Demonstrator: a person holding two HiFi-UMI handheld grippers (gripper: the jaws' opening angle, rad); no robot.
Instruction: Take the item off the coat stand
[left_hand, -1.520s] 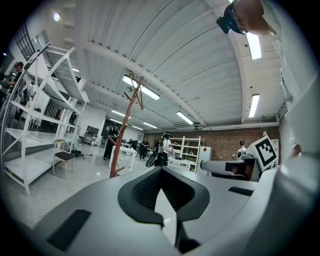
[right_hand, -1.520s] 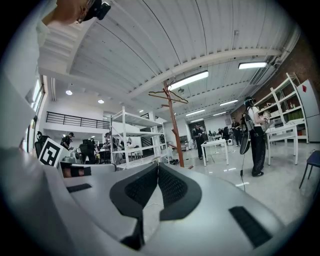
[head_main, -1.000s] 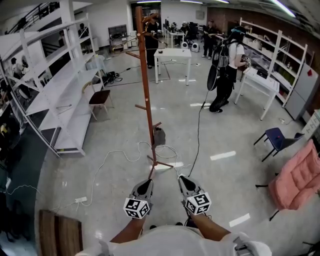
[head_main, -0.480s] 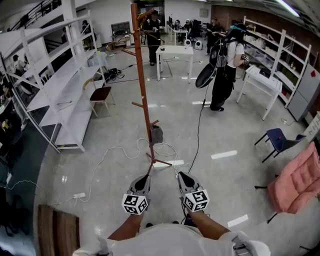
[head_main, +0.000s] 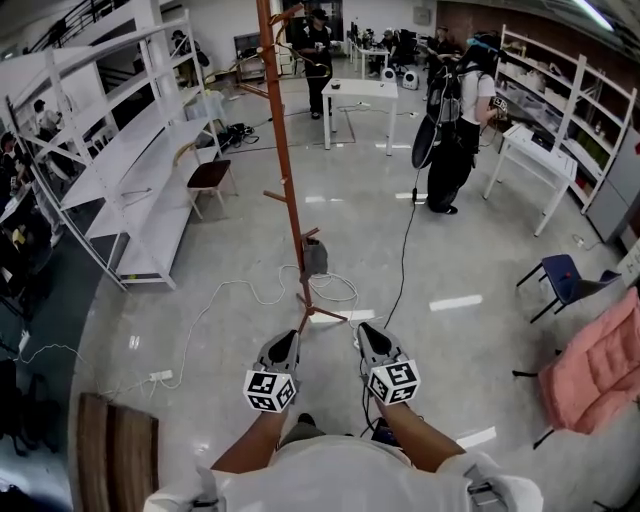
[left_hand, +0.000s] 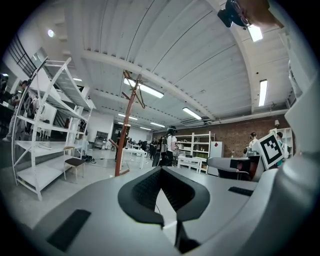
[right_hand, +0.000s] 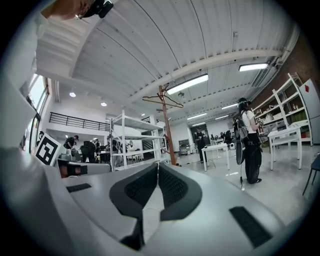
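Note:
The brown wooden coat stand rises from the floor straight ahead of me, its feet just beyond my grippers. In the right gripper view a thin coat hanger hangs near the top of the stand. The left gripper view shows the stand with bare pegs at its top. My left gripper and right gripper are held side by side, level, pointing at the stand's base. Both are shut with nothing between the pads.
White shelving runs along the left with a stool beside it. Cables and a small grey box lie by the stand's feet. A person, a white table, a blue chair and a pink cushion are at right.
Both grippers have moved forward together toward the stand, whose pole and feet now look nearer. Their jaws stayed shut.

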